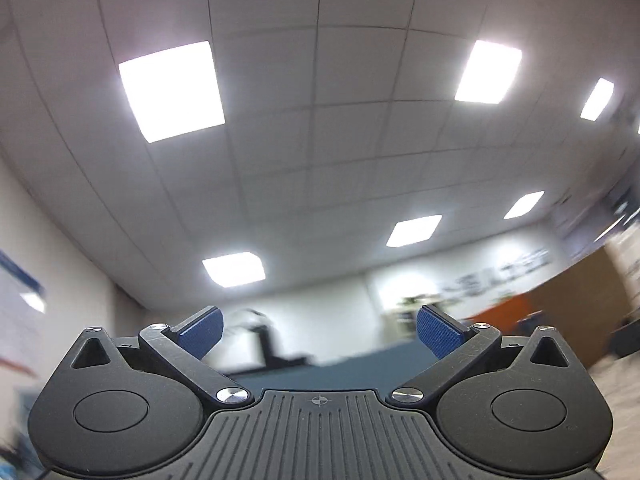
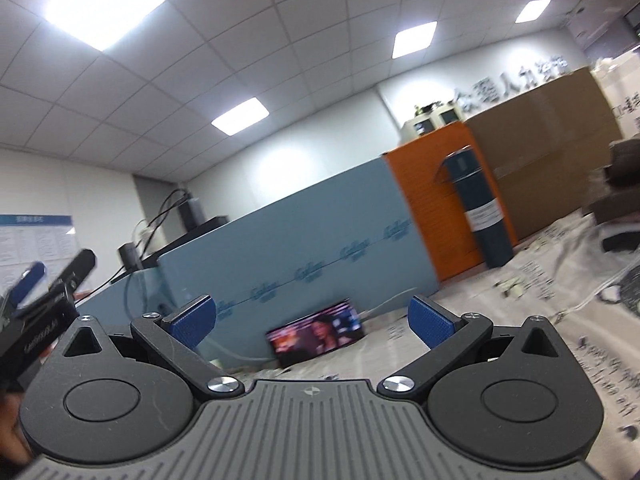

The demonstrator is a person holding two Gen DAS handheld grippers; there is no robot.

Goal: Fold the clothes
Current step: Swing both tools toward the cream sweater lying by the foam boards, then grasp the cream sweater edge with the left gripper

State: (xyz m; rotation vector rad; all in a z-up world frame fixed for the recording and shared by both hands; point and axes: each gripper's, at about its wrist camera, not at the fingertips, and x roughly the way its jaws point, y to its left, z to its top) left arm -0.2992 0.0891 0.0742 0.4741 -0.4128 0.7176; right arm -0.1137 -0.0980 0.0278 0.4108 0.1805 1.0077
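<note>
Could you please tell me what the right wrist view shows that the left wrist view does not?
Only the right wrist view shows a lit screen on the printed cloth, a dark cylinder and the left gripper at its edge. Only the left wrist view is nearly all ceiling. Both show open, empty blue pads, right gripper, and orange panels. No clothes are visible.

Raised grey Chinese characters on the back wall (image 2: 516,84) are blurred; the strokes 人力 can just be made out. The blue panel (image 2: 320,240) bears a repeated pale logo, too smeared to read. The white sheet (image 2: 560,320) on the surface carries dark printed characters, illegible. The wall poster (image 2: 36,240) and the cylinder's label (image 2: 484,216) cannot be read.
</note>
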